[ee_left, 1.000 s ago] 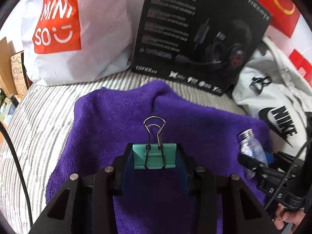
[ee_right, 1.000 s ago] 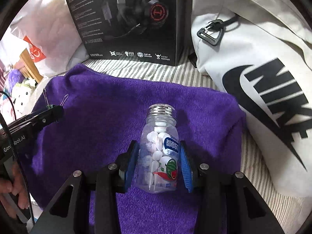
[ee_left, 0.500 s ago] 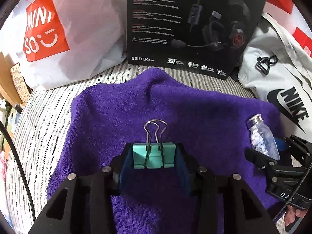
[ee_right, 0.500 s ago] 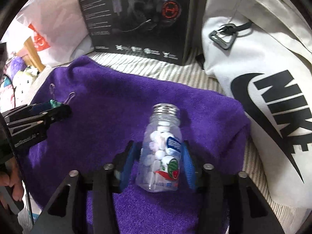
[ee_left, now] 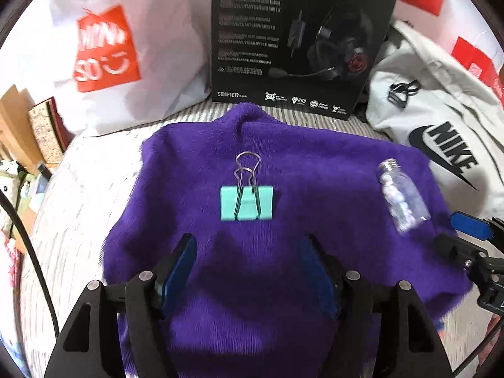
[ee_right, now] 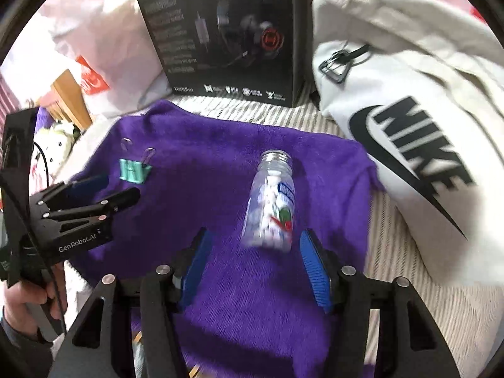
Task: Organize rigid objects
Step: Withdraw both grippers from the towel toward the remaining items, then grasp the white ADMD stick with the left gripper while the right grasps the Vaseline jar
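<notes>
Teal binder clip (ee_left: 246,203) lies flat on the purple towel (ee_left: 283,299), just ahead of the left gripper (ee_left: 247,260); jaws opening, nothing between them. Clear candy bottle (ee_right: 272,203) lies on its side on the same towel, base just past the right gripper (ee_right: 253,261), whose jaws are also opening, pads apart from it. Bottle label is blurred and unreadable. Headset box (ee_left: 299,41) stands behind; white Nike bag (ee_right: 409,126) is cut off at the right.
</notes>
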`<action>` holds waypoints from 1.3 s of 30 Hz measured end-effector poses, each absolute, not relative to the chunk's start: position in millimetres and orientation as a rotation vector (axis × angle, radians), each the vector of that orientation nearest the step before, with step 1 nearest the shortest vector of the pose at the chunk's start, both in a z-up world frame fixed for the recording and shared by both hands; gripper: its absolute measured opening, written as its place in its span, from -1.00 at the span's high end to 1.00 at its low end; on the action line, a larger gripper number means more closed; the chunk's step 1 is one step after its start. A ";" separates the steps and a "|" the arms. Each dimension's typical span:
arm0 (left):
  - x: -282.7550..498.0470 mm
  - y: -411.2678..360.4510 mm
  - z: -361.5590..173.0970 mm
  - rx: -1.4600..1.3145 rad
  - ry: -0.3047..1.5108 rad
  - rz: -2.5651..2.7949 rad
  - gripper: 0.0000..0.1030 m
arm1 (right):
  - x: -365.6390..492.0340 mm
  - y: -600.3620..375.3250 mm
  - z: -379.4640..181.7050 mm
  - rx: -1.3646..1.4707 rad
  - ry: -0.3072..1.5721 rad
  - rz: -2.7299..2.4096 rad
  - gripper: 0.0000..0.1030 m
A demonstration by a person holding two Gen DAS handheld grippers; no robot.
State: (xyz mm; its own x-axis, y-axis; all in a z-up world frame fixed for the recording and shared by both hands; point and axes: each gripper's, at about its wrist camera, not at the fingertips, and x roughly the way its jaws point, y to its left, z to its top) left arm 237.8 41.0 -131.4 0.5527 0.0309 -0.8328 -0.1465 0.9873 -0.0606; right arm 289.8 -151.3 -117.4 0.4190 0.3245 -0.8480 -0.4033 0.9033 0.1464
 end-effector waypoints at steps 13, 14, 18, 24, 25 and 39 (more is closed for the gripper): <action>119.7 32.2 -115.2 -0.202 0.982 0.062 -0.33 | 181.6 -197.6 -75.2 0.012 0.989 0.466 -0.21; 117.6 30.2 -119.6 -0.201 0.996 0.062 -0.33 | 175.5 -200.4 -75.4 0.015 0.988 0.461 -0.22; 107.1 23.2 -133.8 -0.215 1.040 0.059 -0.33 | 149.6 -213.7 -82.4 0.033 1.005 0.428 -0.22; 114.5 14.9 -148.7 -0.166 1.069 0.059 -0.45 | 123.8 -228.9 -100.6 0.057 1.057 0.392 -0.22; 112.9 17.7 -149.4 -0.175 1.070 0.058 -0.46 | 120.8 -230.4 -103.5 0.060 1.067 0.389 -0.22; 111.1 19.0 -156.6 -0.092 1.053 0.027 0.11 | 119.2 -227.1 -121.7 0.031 1.074 0.374 -0.22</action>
State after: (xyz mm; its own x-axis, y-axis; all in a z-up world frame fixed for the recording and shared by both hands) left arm 111.1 19.0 -156.6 0.4952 -0.0221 -0.8685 -0.0663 0.9958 -0.0631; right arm 119.2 -227.1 -121.7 0.4202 0.3132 -0.8517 -0.2831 0.9370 0.2049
